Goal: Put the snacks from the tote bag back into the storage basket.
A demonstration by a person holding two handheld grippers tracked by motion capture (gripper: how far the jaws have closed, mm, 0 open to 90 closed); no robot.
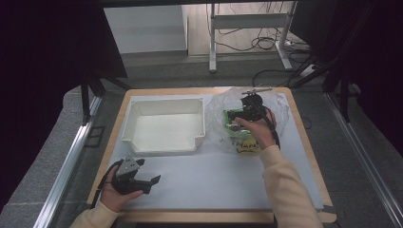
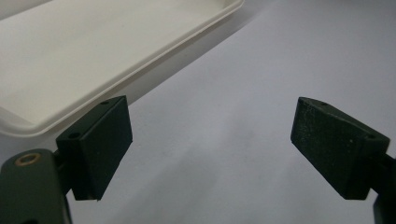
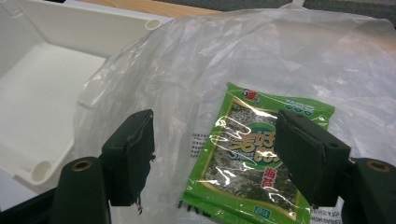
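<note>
A: Status?

B: Right tool [image 1: 248, 113] hovers over the green snack packet [image 3: 254, 158], which lies on the clear plastic bag [image 3: 299, 60], right of the white bin [image 1: 164, 124]. Jaws wide apart, holding nothing. Looks like a pre-grasp.

A: Left?

B: Left tool [image 1: 142, 180] rests low on the surface [image 1: 209, 183], jaws spread, empty.

A: Next?

B: Likely drop and pinch the packet edge without snagging the film. Bin is empty, its rim just beside the bag.

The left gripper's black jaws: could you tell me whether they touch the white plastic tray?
Apart. In the left gripper view, bare table shows between the open left gripper and the white plastic tray.
</note>
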